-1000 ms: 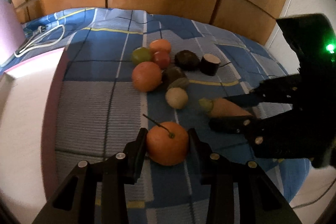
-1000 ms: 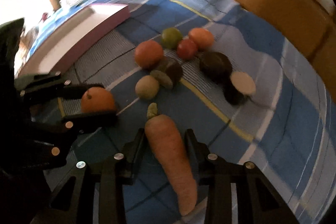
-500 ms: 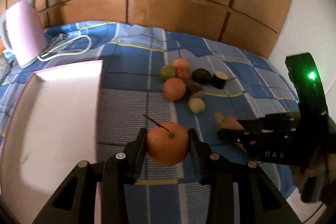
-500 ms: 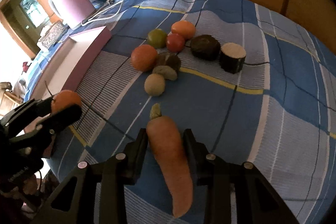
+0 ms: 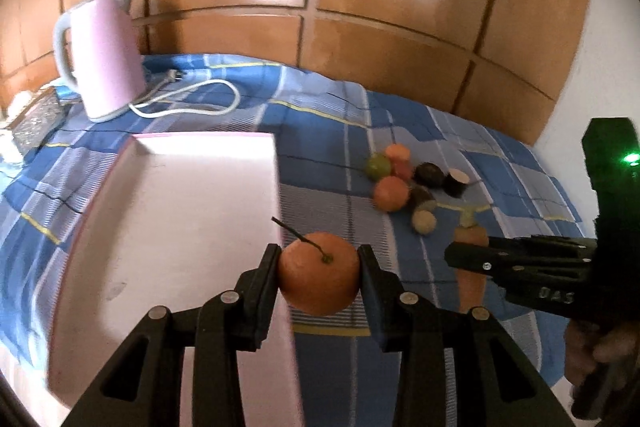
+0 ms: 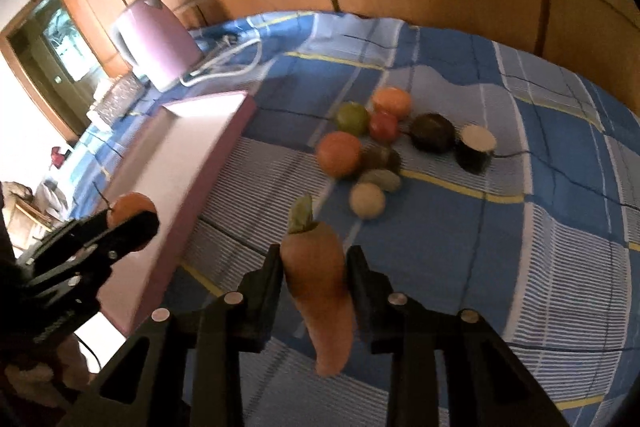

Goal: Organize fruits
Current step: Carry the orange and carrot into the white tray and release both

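My left gripper (image 5: 319, 277) is shut on an orange with a stem (image 5: 319, 277) and holds it in the air over the right edge of a pink tray (image 5: 168, 227). My right gripper (image 6: 314, 277) is shut on a carrot (image 6: 320, 291) with a green top, lifted above the blue checked cloth. The right gripper and carrot (image 5: 472, 267) show at the right of the left wrist view. The left gripper with the orange (image 6: 130, 209) shows at the left of the right wrist view, beside the tray (image 6: 188, 163). A cluster of several fruits (image 6: 372, 147) lies on the cloth beyond.
A pink kettle (image 5: 100, 55) with a white cord (image 5: 192, 103) stands behind the tray. Wooden panels (image 5: 320, 7) back the table. The cluster holds an orange fruit (image 5: 390, 193), a green one (image 5: 378, 167) and dark pieces (image 5: 430, 175).
Both grippers have risen and pulled back from the fruit cluster with their loads. The left gripper has swung left, so the tray and kettle have come into view.
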Motion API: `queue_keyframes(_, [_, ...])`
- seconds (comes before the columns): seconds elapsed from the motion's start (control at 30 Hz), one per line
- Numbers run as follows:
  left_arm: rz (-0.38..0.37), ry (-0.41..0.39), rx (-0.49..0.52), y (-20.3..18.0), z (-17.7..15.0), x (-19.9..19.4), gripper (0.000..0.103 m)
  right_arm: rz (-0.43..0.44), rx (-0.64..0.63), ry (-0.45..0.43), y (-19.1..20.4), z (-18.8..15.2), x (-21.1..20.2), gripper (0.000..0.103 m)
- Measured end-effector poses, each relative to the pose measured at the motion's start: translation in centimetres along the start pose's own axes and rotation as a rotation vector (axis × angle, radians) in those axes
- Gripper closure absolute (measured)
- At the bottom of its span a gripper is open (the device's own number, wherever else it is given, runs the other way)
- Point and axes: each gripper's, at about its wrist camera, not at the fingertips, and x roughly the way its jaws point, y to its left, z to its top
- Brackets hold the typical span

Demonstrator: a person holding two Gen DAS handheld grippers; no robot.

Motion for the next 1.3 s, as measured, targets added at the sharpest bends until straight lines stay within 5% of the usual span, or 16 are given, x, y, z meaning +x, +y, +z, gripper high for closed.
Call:
queue_keyframes(0.5, [0.120,-0.016,-0.136,8.5,-0.5,-1.6,0.065,0.143,-0.048,-0.057,7.3,1.9,-1.6,0.073])
queue_keyframes(0.77, [0.179,0.007,-0.166,10.3,-0.7,-0.9,0.064,0.239,-0.101,0.008,11.1,2.9,0.7,0.073])
queue_keyframes(1.3, [0.225,0.039,-0.231,12.1,-1.6,0.3,0.063,0.181,-0.164,0.049,14.9,4.1,6.5,0.067])
